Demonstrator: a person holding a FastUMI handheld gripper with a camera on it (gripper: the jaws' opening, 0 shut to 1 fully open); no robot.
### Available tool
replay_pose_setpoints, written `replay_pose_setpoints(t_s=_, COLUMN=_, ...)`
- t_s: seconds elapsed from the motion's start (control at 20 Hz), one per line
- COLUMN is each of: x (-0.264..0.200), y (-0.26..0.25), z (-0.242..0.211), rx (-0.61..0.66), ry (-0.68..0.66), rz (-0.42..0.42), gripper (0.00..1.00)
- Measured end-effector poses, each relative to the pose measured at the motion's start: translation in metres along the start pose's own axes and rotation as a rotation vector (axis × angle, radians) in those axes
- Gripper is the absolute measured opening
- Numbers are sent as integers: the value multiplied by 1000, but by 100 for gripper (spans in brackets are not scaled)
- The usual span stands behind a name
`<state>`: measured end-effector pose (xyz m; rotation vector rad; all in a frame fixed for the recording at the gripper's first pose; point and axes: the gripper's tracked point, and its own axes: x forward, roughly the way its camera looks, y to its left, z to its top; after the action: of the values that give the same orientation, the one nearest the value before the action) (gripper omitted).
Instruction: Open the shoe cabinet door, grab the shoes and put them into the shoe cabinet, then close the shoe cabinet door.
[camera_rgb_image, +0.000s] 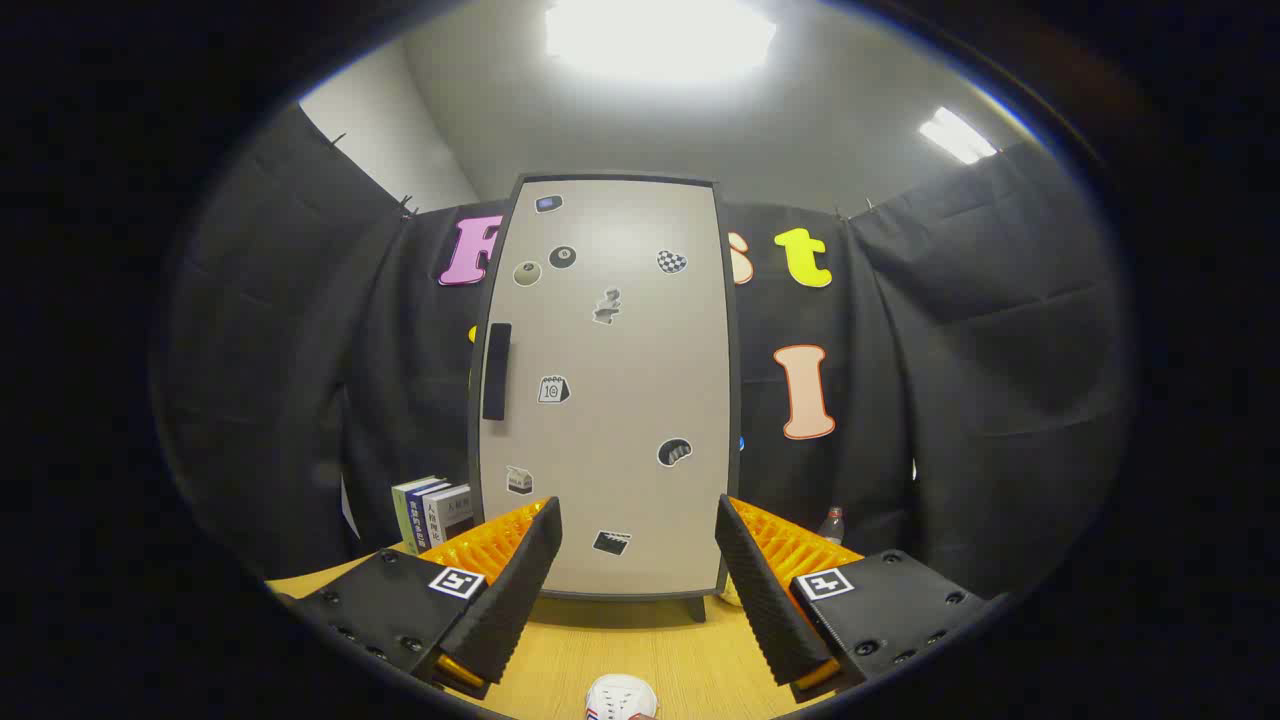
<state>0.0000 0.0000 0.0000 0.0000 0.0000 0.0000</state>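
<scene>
We look across a light wooden tabletop (690, 660) that runs up to a wall of black cloth (960, 400) hung around the booth. Above it we see a pale ceiling with a bright lamp (660, 35) overhead and a second strip light (957, 135) off to the right.

The shoe cabinet (610, 390) stands upright on the table, straight ahead of us and beyond the fingers. Its beige door (620, 340) is closed, dotted with small stickers, and carries a dark vertical handle (496, 371) near its left edge. A short dark foot shows under its right corner.

To the left of the cabinet, against the cloth, we see a few books (432, 510) standing upright. To the right, behind the right finger, the top of a small bottle (831, 523) shows.

Our gripper (638, 535) points level at the lower part of the door, its fingers spread wide with nothing between them and clear of the cabinet.

The white toe of a shoe (621, 697) lies on the table below and between the fingers, nearer to us than the cabinet.
</scene>
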Motion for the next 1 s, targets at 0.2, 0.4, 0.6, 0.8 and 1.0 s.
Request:
replay_pose_setpoints(t_s=0.2, x=2, y=5, z=1, rx=-7, ry=3, rz=6, gripper=97)
replay_pose_setpoints(t_s=0.4, x=6, y=10, z=2, rx=-14, ry=7, rz=10, gripper=97)
replay_pose_setpoints(t_s=0.6, x=9, y=17, z=1, rx=-13, ry=16, rz=13, gripper=97)
replay_pose_setpoints(t_s=0.8, x=13, y=29, z=-2, rx=-18, ry=26, rz=25, gripper=97)
replay_pose_setpoints(t_s=1.0, x=27, y=41, z=6, rx=-14, ry=22, rz=38, gripper=97)
